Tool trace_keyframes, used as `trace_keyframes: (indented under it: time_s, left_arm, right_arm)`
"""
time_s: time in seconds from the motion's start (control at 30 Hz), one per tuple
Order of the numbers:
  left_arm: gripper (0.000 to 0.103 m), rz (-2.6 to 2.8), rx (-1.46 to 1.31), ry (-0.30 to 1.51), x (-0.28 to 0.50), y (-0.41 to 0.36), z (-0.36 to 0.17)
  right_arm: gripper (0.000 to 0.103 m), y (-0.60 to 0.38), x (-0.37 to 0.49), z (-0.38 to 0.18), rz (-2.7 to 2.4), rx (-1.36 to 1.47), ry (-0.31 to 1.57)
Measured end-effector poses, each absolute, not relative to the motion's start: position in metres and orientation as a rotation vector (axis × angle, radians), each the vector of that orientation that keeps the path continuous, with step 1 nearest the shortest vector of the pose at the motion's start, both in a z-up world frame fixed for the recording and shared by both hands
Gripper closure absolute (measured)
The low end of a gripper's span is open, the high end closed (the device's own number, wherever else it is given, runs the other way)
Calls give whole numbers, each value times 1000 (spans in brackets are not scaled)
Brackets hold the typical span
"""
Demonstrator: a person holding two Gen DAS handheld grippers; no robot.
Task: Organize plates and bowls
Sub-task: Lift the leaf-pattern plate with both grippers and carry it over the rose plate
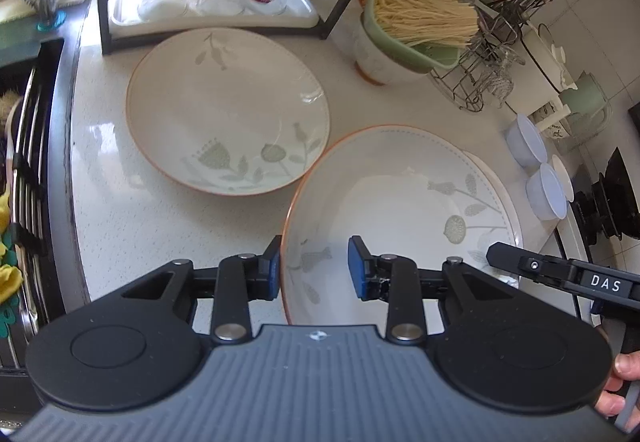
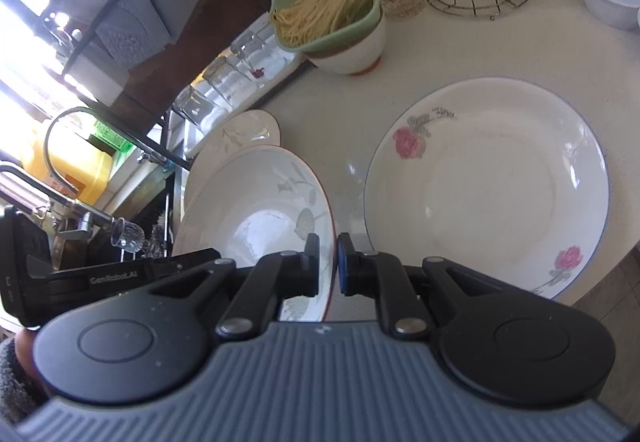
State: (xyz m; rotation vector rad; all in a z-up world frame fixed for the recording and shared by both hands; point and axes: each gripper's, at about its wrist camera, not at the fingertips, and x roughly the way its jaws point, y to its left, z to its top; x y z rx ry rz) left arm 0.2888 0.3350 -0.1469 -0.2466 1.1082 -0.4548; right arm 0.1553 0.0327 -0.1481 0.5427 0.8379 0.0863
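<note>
A deep white bowl (image 1: 400,201) (image 2: 256,209) with an orange rim and grey-green flowers hangs above the counter between both grippers. My left gripper (image 1: 314,266) straddles its near-left rim: one pad lies against the outside, the other stands inside on the sloping wall. On the opposite rim my right gripper (image 2: 329,262) is shut, and its finger (image 1: 520,262) shows at the right. A matching bowl (image 1: 228,109) (image 2: 240,133) rests on the counter behind. A flat plate with pink roses (image 2: 488,185) lies to the right, partly hidden under the held bowl in the left wrist view.
A dark rack (image 1: 104,1) holds upturned glasses on a white tray. A green strainer of noodles (image 1: 416,17) sits on a cup. A wire glass stand (image 1: 480,81) and small white tubs (image 1: 532,145) stand to the right. The sink with its drainer (image 1: 28,161) is at the left.
</note>
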Motion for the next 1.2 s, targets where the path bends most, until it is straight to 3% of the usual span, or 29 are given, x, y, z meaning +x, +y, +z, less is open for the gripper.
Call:
trace_keyframes:
  time_s: [0.53, 1.2]
  left_arm:
    - [66, -448, -373, 1096, 310, 257, -136]
    - [66, -398, -349, 1234, 333, 178, -165]
  right_arm:
    - [91, -54, 183, -122, 141, 559, 813]
    - [91, -125, 198, -154, 102, 585, 976]
